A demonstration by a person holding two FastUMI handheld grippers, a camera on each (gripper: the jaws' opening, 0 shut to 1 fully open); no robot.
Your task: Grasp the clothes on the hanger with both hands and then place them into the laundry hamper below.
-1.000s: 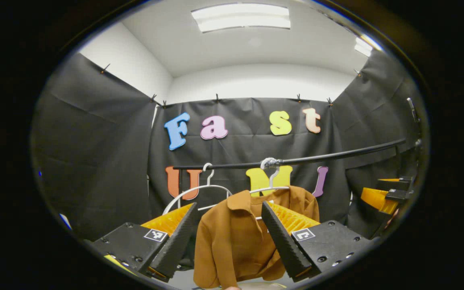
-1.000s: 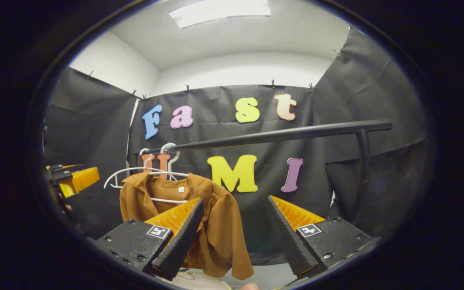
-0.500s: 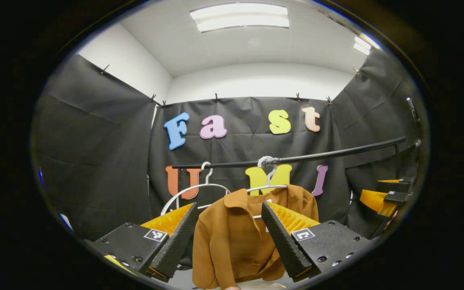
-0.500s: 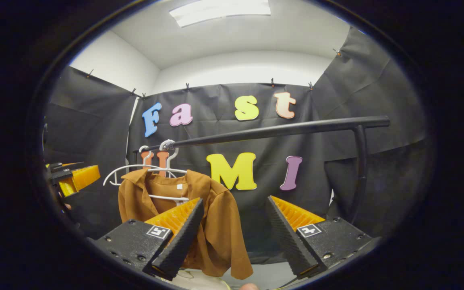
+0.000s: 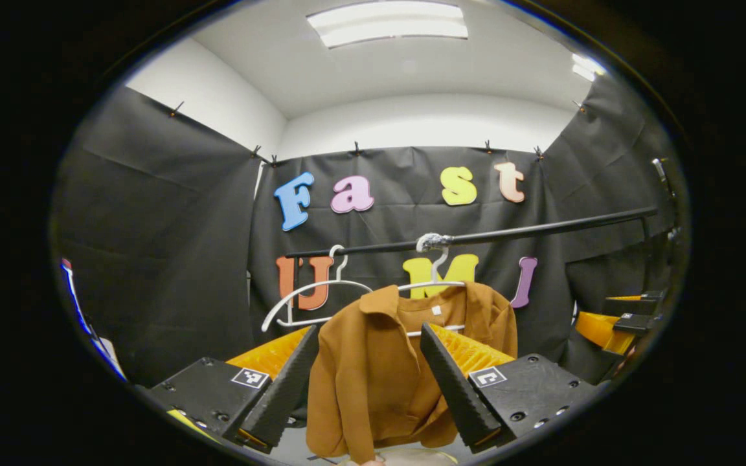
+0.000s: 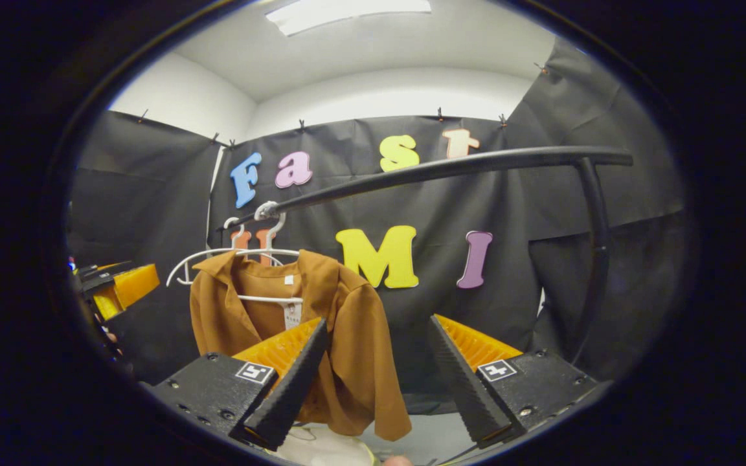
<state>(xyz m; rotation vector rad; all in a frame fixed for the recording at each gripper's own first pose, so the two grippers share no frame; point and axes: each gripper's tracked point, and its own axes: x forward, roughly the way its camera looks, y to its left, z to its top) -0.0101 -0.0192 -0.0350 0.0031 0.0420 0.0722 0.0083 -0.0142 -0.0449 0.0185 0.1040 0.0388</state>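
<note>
left gripper (image 5: 366, 375) gaped wide, empty | right gripper (image 6: 373, 369) likewise | brown shirt (image 5: 379, 362) lower centre, hem cut off | hamper (image 6: 327, 450) barely visible at bottom edge

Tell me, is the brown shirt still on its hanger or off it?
On. The shirt drapes over the white hanger, which hooks on the black rail. Both grippers are open and apart from it.

one brown shirt (image 5: 379, 369), two white hangers (image 5: 311, 299), one black rail (image 6: 451, 169), two claws (image 5: 368, 382)
</note>
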